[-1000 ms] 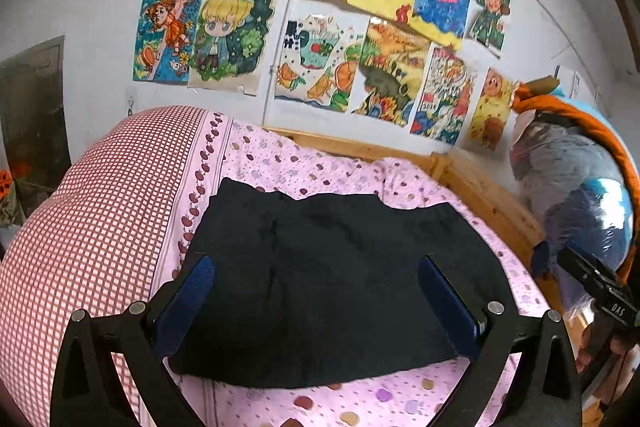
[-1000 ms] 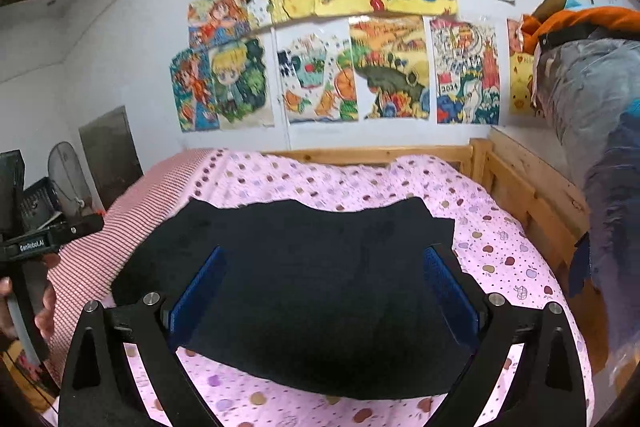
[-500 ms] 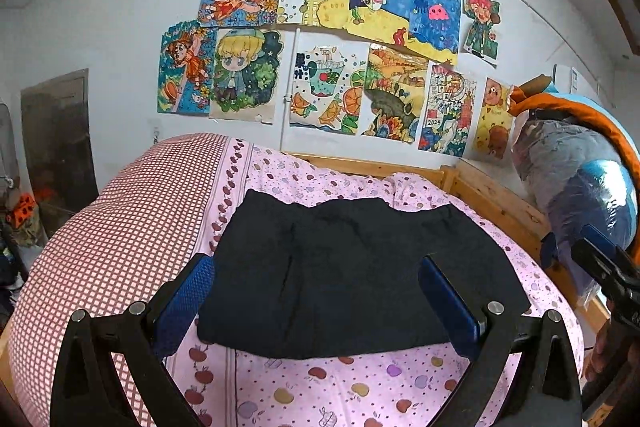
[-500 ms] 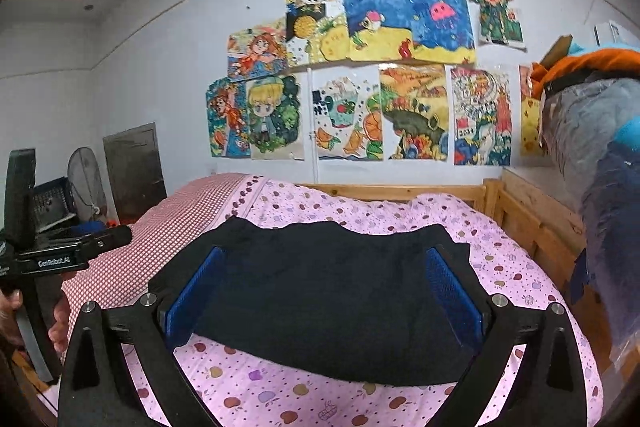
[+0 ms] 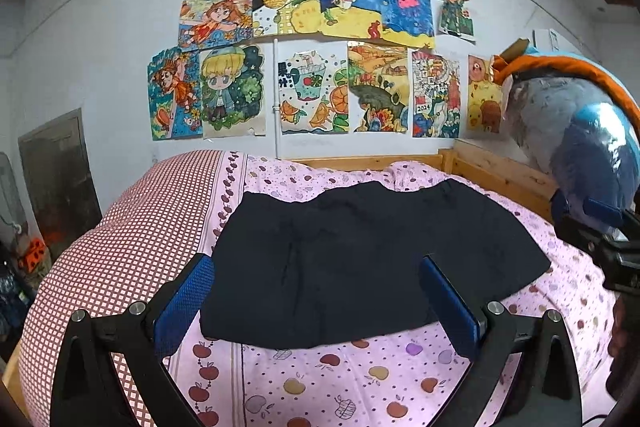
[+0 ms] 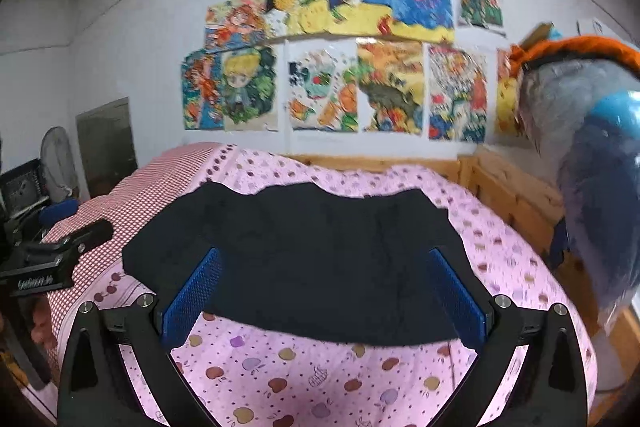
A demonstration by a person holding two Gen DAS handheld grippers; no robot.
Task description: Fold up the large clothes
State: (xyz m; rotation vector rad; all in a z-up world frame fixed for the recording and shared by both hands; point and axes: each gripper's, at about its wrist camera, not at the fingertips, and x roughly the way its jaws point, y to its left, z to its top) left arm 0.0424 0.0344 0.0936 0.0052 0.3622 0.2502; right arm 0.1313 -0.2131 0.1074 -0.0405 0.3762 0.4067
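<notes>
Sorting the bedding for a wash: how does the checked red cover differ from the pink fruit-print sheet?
The checked red cover has a small red-and-white grid; the pink fruit-print sheet shows scattered apples and dots. The checked cover bulges at the bed's left side; the pink sheet carries the folded black garment. Both lie on the same wooden bed.

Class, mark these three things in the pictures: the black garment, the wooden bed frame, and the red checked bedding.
black garment [image 5: 360,259], left wrist view, middle of the cloth.
wooden bed frame [image 6: 508,195], right wrist view, right side rail.
red checked bedding [image 5: 132,235], left wrist view, its rounded top.

soft even daylight, fisheye-bent edges, right wrist view blurred
</notes>
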